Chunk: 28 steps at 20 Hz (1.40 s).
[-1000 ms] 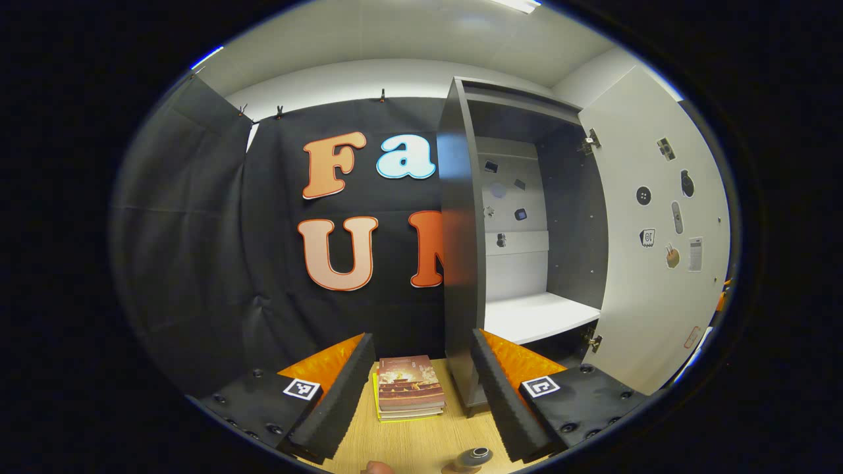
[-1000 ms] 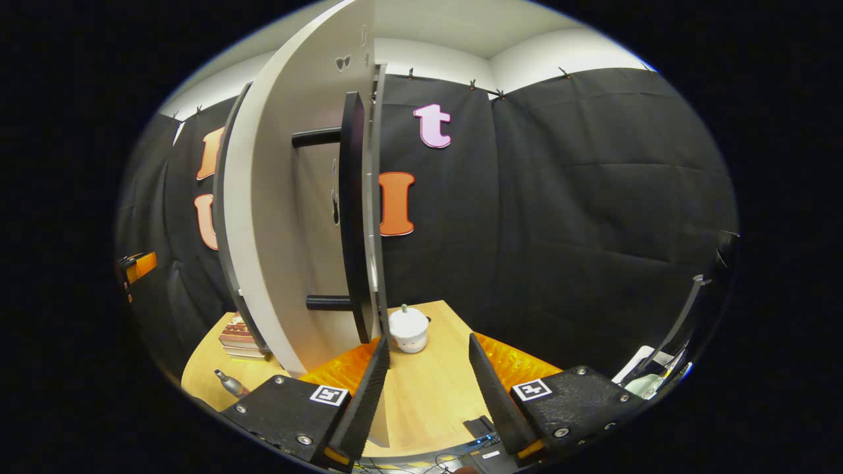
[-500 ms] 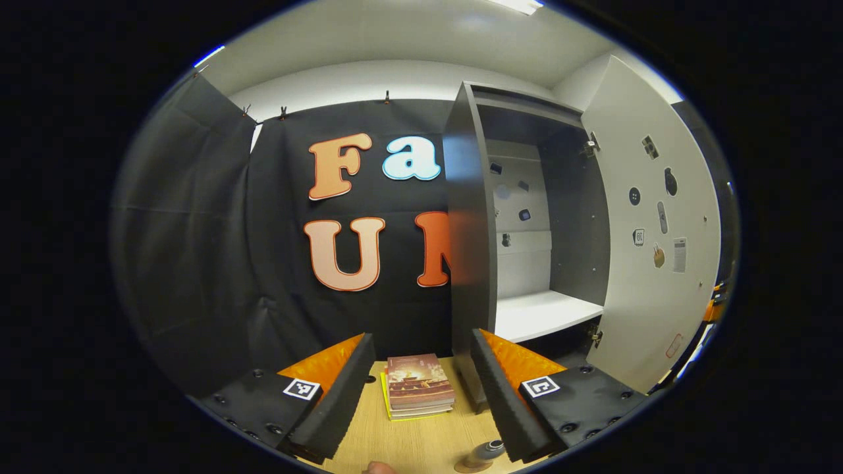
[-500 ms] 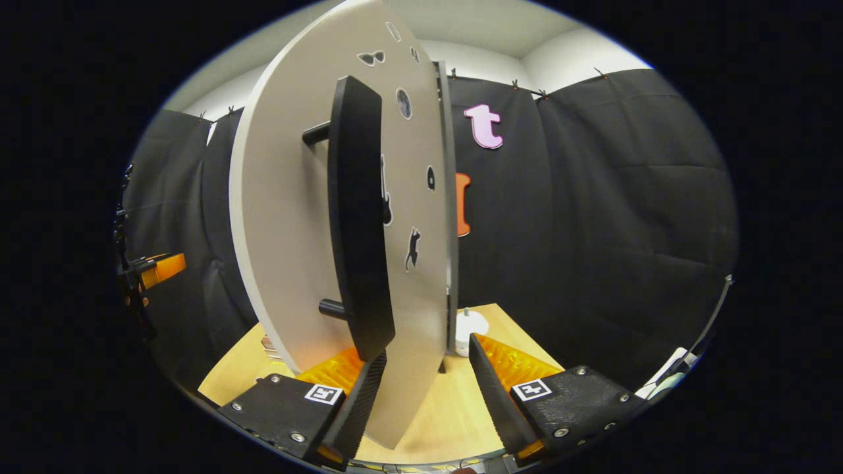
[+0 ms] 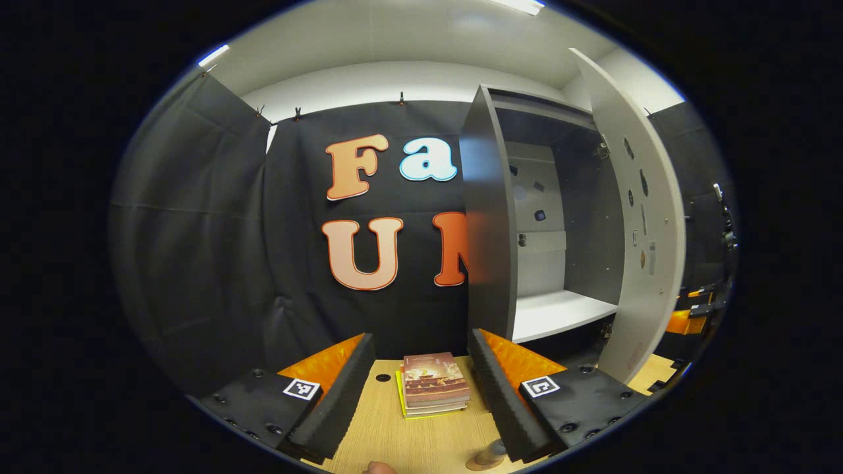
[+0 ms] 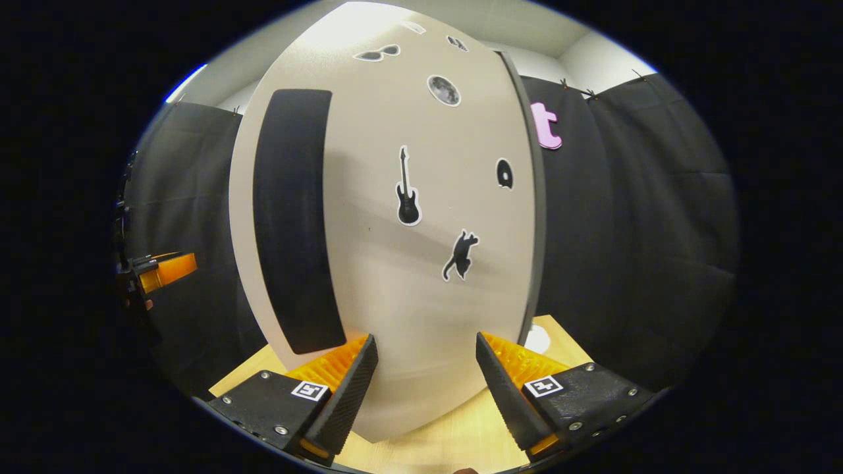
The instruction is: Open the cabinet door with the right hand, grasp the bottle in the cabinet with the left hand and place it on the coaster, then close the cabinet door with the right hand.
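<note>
The grey cabinet [image 5: 490, 217] stands on the wooden table with its pale door [image 5: 642, 217] partly swung in, seen almost edge-on. Its white shelf [image 5: 560, 311] is bare. The small grey bottle [image 5: 492, 450] stands on the round coaster [image 5: 479, 465], just beside my left gripper's right finger. My left gripper [image 5: 421, 395] is open and holds nothing. My right gripper [image 6: 425, 388] is open, facing the door's outer face [image 6: 408, 276] close up. The long black handle [image 6: 293, 224] is up and to the left of its fingers.
A stack of books [image 5: 433, 393] lies on the table [image 5: 395, 447] between my left fingers' tips. A white lidded pot [image 6: 537, 338] peeks out right of the door. The other gripper shows at the view's edge [image 5: 688, 320] [image 6: 161, 271].
The door has swung well toward the cabinet. My right gripper has come round from the door's edge to face its front. The left gripper shifted slightly; the bottle now sits nearer its right finger.
</note>
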### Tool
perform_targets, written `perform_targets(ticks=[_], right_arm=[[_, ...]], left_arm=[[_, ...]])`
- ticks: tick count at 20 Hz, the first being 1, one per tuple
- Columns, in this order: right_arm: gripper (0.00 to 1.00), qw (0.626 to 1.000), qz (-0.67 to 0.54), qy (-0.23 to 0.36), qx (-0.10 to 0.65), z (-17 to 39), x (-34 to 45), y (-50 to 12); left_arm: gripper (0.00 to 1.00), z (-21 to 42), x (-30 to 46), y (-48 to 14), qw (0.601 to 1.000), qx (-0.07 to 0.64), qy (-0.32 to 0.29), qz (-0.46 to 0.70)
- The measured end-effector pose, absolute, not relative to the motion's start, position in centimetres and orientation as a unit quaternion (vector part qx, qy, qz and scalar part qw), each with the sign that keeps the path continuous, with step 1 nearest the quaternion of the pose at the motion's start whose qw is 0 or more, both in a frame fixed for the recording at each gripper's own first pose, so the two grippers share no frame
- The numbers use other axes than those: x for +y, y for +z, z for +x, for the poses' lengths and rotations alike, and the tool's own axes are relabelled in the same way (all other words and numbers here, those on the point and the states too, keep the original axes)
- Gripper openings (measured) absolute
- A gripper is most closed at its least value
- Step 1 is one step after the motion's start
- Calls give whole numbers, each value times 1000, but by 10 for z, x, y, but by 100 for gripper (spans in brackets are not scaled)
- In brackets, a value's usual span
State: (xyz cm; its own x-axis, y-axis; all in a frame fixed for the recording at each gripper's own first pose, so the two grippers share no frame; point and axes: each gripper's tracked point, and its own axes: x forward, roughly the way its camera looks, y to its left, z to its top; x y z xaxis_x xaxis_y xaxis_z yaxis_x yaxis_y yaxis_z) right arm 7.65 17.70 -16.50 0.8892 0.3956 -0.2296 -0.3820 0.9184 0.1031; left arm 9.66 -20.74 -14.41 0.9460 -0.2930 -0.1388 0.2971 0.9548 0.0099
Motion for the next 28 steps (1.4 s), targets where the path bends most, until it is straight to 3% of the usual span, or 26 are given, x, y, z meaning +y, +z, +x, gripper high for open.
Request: perform_targets(ticks=[1,2,28], right_arm=[[99,971,27,206,120,82,182,-166],[93,970,26,209,119,89,189,-168],[93,975,27,182,123,117,214,-174]], left_arm=[[95,97,-206,-144,987,68,-146,15],[95,96,-204,-144,987,68,-143,15],[95,95,-175,-152,993,83,-81,26]])
